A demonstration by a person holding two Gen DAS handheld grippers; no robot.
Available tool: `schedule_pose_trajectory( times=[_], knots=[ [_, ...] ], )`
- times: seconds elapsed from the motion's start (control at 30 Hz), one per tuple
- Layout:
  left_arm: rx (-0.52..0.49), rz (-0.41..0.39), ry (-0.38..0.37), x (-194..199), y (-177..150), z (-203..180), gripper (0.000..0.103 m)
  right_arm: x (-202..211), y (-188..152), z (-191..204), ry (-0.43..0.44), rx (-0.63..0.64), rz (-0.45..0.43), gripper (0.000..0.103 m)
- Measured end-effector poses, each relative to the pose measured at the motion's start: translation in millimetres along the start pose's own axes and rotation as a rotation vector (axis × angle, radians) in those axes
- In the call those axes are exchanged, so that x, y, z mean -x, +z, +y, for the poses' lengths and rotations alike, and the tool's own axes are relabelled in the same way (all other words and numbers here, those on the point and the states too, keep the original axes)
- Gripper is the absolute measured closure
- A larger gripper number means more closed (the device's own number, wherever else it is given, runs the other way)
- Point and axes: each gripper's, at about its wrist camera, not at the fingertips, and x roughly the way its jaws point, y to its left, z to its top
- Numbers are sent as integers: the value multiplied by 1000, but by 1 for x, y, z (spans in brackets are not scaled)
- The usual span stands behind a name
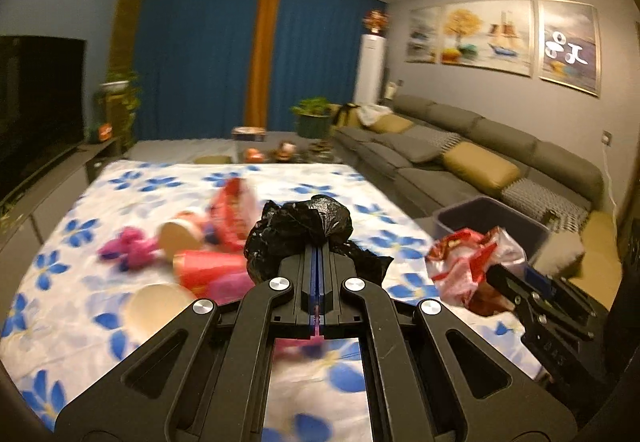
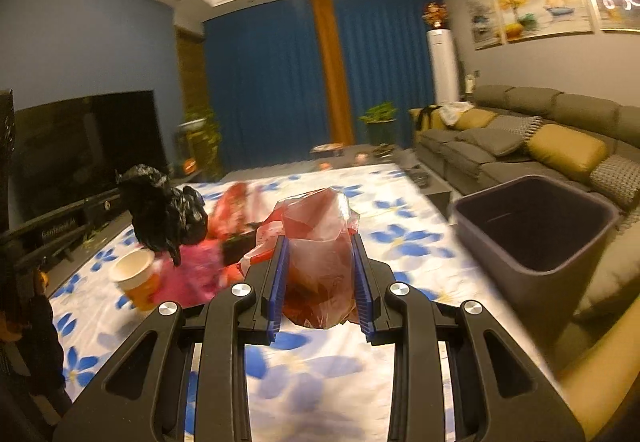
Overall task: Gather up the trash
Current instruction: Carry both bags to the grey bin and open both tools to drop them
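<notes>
The left tongs (image 1: 317, 254) are clamped fully together on a crumpled black plastic bag (image 1: 300, 230), lifted above the flowered table (image 1: 80, 282). The right tongs (image 2: 322, 262) stand partly apart, squeezing a red-and-clear wrapper (image 2: 320, 238); the dark bin (image 2: 532, 238) sits just right of them.

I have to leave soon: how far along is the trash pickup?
The bin looks empty, so nothing is binned yet. In hand: the left gripper holds a black bag, the right gripper a red wrapper. Left on the floral cloth: paper cups, pink and red scraps.
</notes>
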Motion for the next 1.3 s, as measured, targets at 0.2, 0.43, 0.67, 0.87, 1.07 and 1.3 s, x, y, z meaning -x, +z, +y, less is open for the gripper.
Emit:
schedule_pose_trajectory(
  times=[0.2, 0.43, 0.67, 0.87, 1.07, 1.3],
  knots=[
    [-49, 4, -114, -37, 10, -56, 103, 10, 13, -53, -141, -32, -51, 72],
    [-88, -3, -231, -79, 21, -120, 103, 8, 27, -103, -280, -57, -107, 72],
    [-110, 5, -312, -131, 27, -167, 103, -4, 32, -136, -349, -75, -125, 72],
    [-125, 15, -352, -159, 29, -195, 103, -16, 42, -163, -383, -100, -135, 72],
    [-122, 39, -385, -188, 26, -206, 103, -26, 43, -175, -398, -112, -139, 71],
    [-122, 61, -404, -209, 25, -225, 103, -35, 42, -181, -413, -131, -128, 70]
  ],
)
